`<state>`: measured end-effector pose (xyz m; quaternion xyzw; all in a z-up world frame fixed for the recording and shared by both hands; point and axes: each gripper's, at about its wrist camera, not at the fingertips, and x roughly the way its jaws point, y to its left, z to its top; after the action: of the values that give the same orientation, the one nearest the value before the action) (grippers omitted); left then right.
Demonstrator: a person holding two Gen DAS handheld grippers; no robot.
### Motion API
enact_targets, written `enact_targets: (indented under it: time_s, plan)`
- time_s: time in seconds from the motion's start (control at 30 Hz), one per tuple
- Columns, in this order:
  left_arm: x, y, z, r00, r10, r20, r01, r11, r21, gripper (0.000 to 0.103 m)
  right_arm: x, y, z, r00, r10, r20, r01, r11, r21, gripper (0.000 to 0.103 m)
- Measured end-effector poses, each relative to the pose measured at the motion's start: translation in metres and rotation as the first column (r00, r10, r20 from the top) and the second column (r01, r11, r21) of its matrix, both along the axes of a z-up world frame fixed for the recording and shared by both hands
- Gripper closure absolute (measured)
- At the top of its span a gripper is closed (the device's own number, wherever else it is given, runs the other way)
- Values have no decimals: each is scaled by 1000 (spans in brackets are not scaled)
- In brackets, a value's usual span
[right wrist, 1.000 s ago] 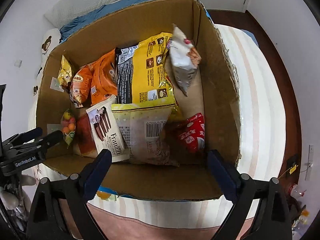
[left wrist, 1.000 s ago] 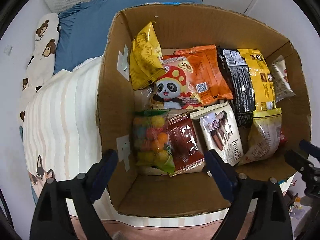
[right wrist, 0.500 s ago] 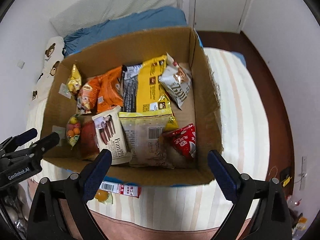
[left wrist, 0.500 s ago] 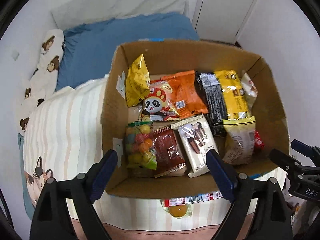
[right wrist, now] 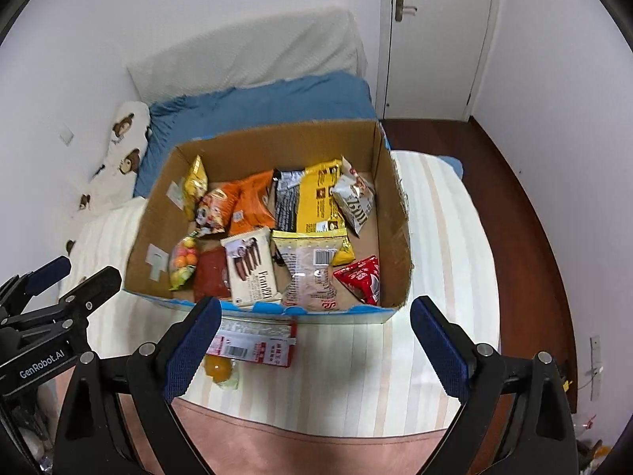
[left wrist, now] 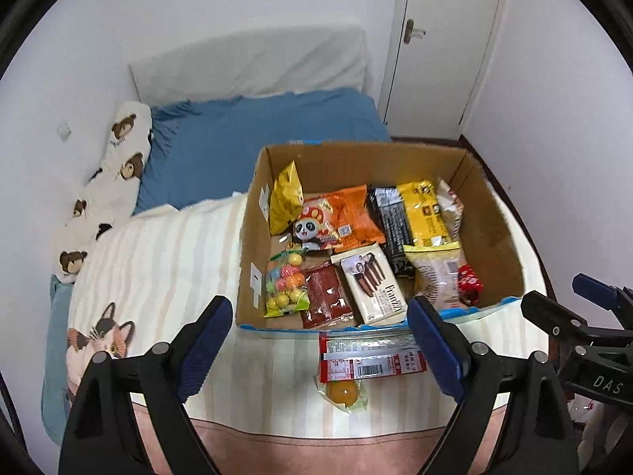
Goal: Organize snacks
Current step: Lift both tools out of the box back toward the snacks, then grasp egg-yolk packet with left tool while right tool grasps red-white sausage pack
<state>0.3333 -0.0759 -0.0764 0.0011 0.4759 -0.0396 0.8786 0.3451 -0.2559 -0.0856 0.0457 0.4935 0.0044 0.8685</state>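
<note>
A cardboard box (left wrist: 490, 213) (right wrist: 389, 213) stands on the striped bed, filled with several snack packs: a yellow bag (left wrist: 285, 196), an orange panda pack (left wrist: 336, 219), a candy-ball bag (left wrist: 285, 287), a white wafer pack (left wrist: 374, 283) (right wrist: 251, 267) and a red pack (right wrist: 362, 279). In front of the box lie a red-and-white packet (left wrist: 370, 356) (right wrist: 257, 342) and an orange jelly cup (left wrist: 343, 392) (right wrist: 218, 369). My left gripper (left wrist: 320, 350) hangs open over the bed near the packet, empty. My right gripper (right wrist: 312, 350) is open and empty too, before the box's near wall.
The striped blanket (left wrist: 158, 261) covers the bed, with a blue sheet (left wrist: 253, 134) and a bear-print pillow (left wrist: 114, 170) behind the box. A white door (right wrist: 435, 35) and dark wood floor (right wrist: 526, 213) lie to the right. Each view shows the other gripper at its edge.
Both grippers have risen and pulled back from the box, so it looks smaller. The bed edge, the red-and-white packet and the jelly cup have come into view. Jaws unchanged.
</note>
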Motion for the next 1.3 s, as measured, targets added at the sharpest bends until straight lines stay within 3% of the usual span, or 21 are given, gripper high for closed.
enact_targets:
  time_s: [0.43, 0.63, 0.77, 0.9, 1.07, 1.17, 1.3]
  plan:
    - [-53, -9, 51, 992, -16, 122, 19, 1000, -19, 12, -61, -8, 52, 992, -21, 125, 18, 999, 27, 5]
    - [-65, -12, 56, 990, -13, 138, 17, 1000, -25, 12, -79, -13, 61, 989, -35, 144, 28, 998, 56, 5]
    - [-66, -11, 46, 992, 10, 124, -8, 1000, -12, 12, -76, -16, 48, 993, -22, 116, 8, 992, 124, 5]
    - [-63, -3, 11, 997, 59, 50, -60, 998, 7, 12, -63, -14, 4, 1000, 22, 18, -25, 973, 229, 5]
    - [-57, 12, -56, 987, 116, -112, -117, 993, -1, 12, -32, -3, -83, 991, 66, -117, -26, 948, 316, 6]
    - [-57, 22, -93, 967, 167, -191, -169, 986, 6, 12, -12, 1, -132, 979, 66, -191, 4, 937, 349, 19]
    - [-55, 33, -119, 945, 217, -245, -217, 976, 29, 12, 13, 0, -191, 956, 36, -292, 95, 902, 421, 32]
